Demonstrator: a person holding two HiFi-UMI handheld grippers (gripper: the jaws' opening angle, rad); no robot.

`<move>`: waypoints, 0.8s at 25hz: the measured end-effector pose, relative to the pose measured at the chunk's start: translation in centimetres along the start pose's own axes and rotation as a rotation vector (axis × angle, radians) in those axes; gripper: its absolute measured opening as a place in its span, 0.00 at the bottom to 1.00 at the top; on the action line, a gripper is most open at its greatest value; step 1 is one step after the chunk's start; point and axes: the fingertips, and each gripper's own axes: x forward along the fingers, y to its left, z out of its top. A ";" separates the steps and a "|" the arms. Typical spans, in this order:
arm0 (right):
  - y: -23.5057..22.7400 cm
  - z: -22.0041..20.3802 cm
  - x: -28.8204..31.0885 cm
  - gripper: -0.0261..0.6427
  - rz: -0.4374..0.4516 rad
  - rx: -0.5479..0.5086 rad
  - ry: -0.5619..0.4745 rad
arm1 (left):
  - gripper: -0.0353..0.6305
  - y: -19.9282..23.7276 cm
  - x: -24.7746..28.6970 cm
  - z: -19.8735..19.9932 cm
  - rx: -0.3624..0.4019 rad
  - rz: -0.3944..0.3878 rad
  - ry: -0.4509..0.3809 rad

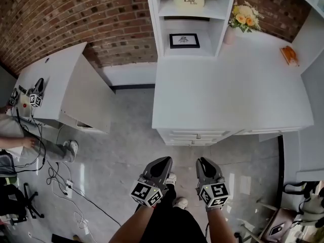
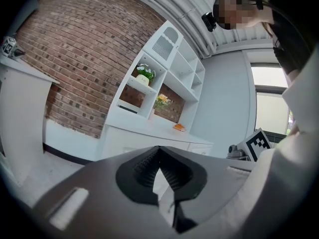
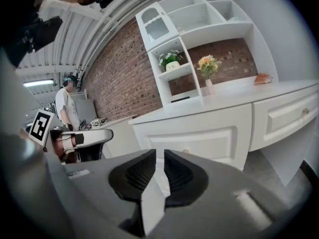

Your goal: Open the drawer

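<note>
Drawer (image 1: 197, 134) sits shut in the front of the white desk (image 1: 228, 85), just under the desk top. It has a small knob in the middle. In the right gripper view the drawer (image 3: 199, 142) is straight ahead, a bit above the jaws.

Both of the person's arms reach out in front, side by side, over the grey floor (image 1: 121, 156). The left arm (image 1: 132, 226) and the right arm (image 1: 221, 228) come up from the bottom of the head view. Each hand holds its tongs pointing at the desk.

The left gripper (image 1: 163, 161) points mostly flat. Its jaw tips are pressed together and it holds nothing (image 2: 159, 151).

The right gripper (image 1: 203, 162) tips down a little. Its jaws stand a small way apart, with a thin gap between them (image 3: 158, 154). Nothing is in the gap.

Neither gripper touches the drawer. Both are apart from it, in front of the desk.

A brick wall (image 1: 76, 14) is behind the desk.
</note>
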 end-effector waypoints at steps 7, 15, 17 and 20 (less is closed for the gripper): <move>-2.5 -1.4 4.1 0.12 -0.045 0.004 0.018 | 0.06 2.7 2.0 -1.7 -0.007 -0.003 0.012; -5.2 -2.5 7.5 0.15 -0.125 0.018 0.015 | 0.06 4.1 4.4 -3.1 -0.015 -0.025 0.027; -5.7 -2.8 8.3 0.16 -0.143 0.024 0.018 | 0.06 4.3 4.8 -3.4 -0.022 -0.029 0.029; -6.3 -3.1 9.4 0.17 -0.165 0.029 0.014 | 0.06 4.7 5.3 -4.0 -0.033 -0.034 0.033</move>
